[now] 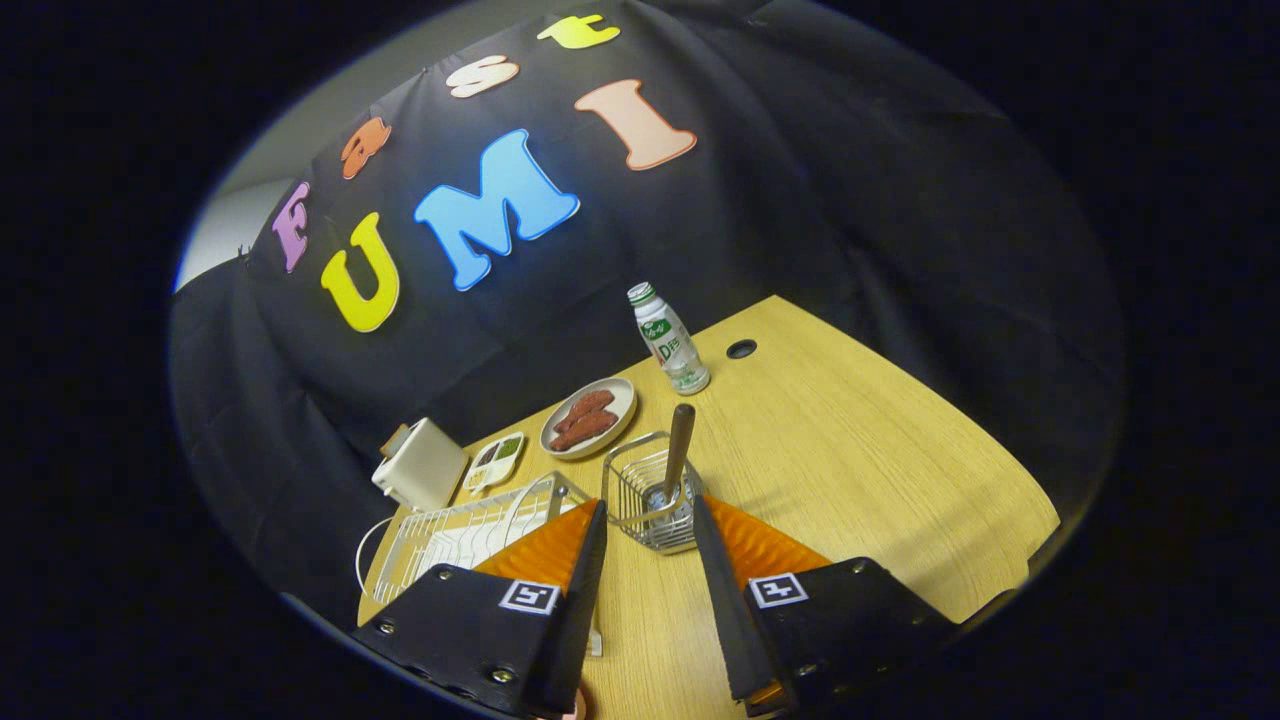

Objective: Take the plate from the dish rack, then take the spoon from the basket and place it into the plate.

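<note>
"So, where is the spoon point(678, 440)?"

"It stands up in the wire basket point(648, 505), just ahead of the gripper point(648, 512). Its brown handle sticks out of the top and leans a bit toward one o'clock."

"Is the gripper holding it?"

"No. The gripper is wide open and holds nothing. The basket sits right in front of the gap between the two fingers."

"Will the spoon be hard to lift?"

"I think not. It looks light and stiff, so it should not bend. The handle looks smooth and thin, so it could slip or spin. I would pinch it high up, on the part above the wire rim."

"And the basket?"

"It looks light too. It may tip or come along if the spoon catches on the wire."

"Where is the plate point(590, 416)?"

"On the worktop point(860, 460) at eleven o'clock from the basket, beyond the white dish rack point(470, 535). It has brown food on it. A bottle point(668, 338) stands at twelve o'clock."
</note>
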A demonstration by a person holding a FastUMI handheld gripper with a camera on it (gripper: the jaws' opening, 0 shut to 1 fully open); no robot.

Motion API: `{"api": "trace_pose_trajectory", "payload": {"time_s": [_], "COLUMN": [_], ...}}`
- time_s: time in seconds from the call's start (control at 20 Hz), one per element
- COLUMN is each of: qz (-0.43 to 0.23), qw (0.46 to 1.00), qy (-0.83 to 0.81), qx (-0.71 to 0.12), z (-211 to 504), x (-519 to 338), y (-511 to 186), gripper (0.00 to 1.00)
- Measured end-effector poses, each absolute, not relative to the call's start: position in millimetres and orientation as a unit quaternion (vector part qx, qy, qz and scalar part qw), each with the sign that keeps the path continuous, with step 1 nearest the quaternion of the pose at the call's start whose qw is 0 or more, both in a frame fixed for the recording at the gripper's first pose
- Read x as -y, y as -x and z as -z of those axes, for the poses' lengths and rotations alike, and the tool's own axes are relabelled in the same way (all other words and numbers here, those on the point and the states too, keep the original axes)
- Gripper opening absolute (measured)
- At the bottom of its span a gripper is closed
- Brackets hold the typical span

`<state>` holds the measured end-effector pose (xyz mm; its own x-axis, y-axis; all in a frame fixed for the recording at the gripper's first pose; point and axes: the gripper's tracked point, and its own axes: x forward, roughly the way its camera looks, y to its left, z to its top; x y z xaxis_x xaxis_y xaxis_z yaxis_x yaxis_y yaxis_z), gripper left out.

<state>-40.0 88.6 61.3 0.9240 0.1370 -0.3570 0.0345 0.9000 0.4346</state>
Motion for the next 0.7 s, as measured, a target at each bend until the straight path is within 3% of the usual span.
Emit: {"api": "trace_pose_trajectory", "payload": {"time_s": [0.45, 0.5, 0.7], "qz": [0.052, 0.054, 0.065], "qw": [0.962, 0.962, 0.956], "qy": [-0.237, -0.241, -0.262], "qx": [-0.122, -0.118, -0.117], "z": [-54, -50, -39], "x": [-69, -68, -63], "y": [-22, -26, -40], "gripper": [0.54, 0.39, 0.38]}}
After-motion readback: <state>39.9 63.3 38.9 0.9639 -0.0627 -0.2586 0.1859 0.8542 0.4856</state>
